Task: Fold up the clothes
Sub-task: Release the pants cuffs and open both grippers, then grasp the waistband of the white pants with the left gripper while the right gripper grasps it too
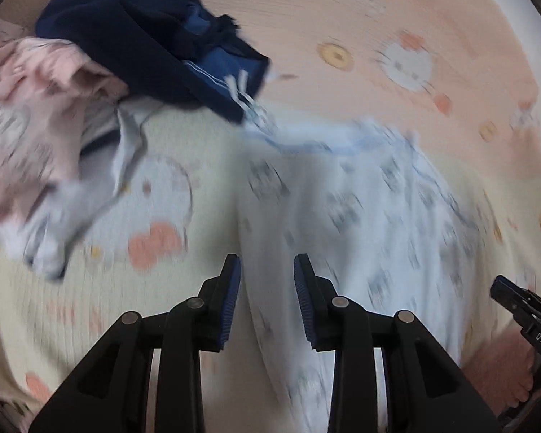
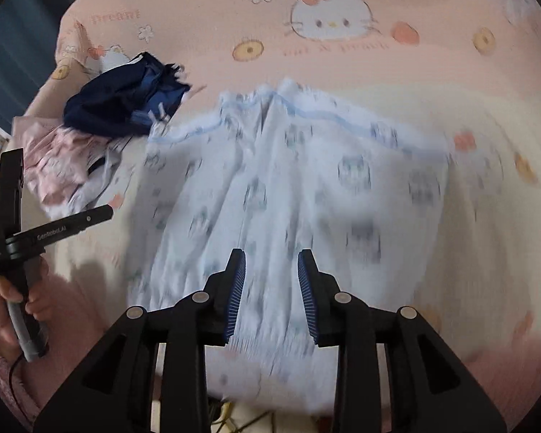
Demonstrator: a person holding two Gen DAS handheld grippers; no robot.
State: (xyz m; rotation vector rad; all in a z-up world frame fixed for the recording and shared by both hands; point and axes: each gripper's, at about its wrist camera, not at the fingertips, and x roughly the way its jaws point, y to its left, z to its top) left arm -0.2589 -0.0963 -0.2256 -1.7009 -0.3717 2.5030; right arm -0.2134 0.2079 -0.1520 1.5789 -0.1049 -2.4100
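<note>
On a bed covered by a pink and cream sheet printed with cartoon cats [image 2: 328, 18], a pale blue-white garment with small grey motifs and a light blue trimmed edge [image 2: 292, 187] is spread out, its trimmed edge lying at the far side and its body running back toward both cameras. In the right wrist view the right gripper [image 2: 271, 288] is seen just above the near part of this garment; its jaws stand apart, nothing is held between the blue ribbed pads [image 2: 236, 288], and the printed cloth fills the gap and passes beneath both fingers. In the left wrist view the left gripper [image 1: 267, 296] is likewise held with its jaws apart and empty; the garment's left edge [image 1: 342, 198] runs through the gap, so that cloth lies under the right finger and bare cream sheet under the left one. Whether either set of fingertips touches the fabric cannot be told, as both views are blurred. To the far left of the spread garment, a crumpled dark navy garment with white drawstrings [image 2: 126, 104] is piled on a rumpled pink printed garment [image 2: 54, 158]; the navy piece's cords lie just beside the trimmed edge. The left tool's handle is gripped by a hand [image 2: 7, 296] at the left edge of the right wrist view.
</note>
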